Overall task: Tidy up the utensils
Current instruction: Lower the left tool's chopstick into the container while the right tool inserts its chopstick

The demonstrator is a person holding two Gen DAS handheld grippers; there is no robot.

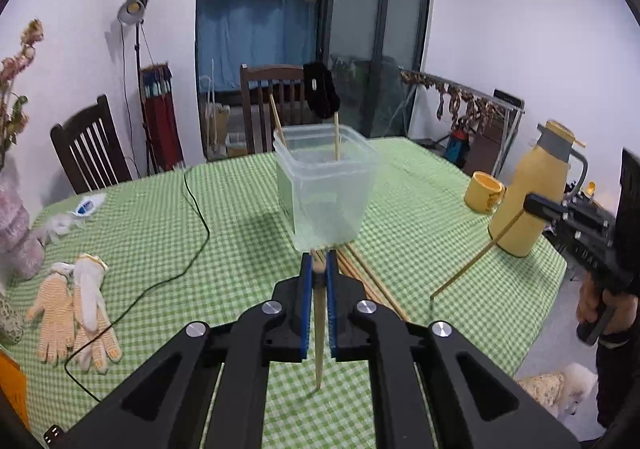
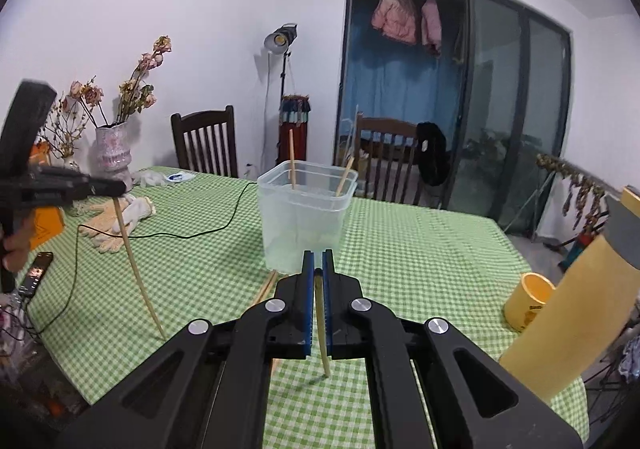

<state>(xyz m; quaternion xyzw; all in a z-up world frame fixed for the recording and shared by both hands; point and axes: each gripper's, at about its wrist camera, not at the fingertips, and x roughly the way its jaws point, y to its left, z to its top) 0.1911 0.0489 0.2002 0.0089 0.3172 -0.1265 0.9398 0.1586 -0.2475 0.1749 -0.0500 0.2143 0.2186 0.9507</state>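
Note:
A clear plastic tub (image 1: 326,189) stands mid-table with two chopsticks (image 1: 337,135) upright in it; it also shows in the right wrist view (image 2: 306,217). My left gripper (image 1: 319,263) is shut on a wooden chopstick (image 1: 319,341) that hangs down above the cloth, just short of the tub. My right gripper (image 2: 317,263) is shut on another chopstick (image 2: 323,345), also hanging down near the tub. Several loose chopsticks (image 1: 372,281) lie on the cloth by the tub's base. Each gripper shows in the other's view, at the right (image 1: 532,205) and at the left (image 2: 116,189).
The table has a green checked cloth (image 1: 224,217). A yellow jug (image 1: 536,189) and a yellow mug (image 1: 482,191) stand at the right. Work gloves (image 1: 76,309) and a black cable (image 1: 188,249) lie at the left. A vase of dried flowers (image 2: 114,153) and wooden chairs (image 1: 276,105) stand around the table.

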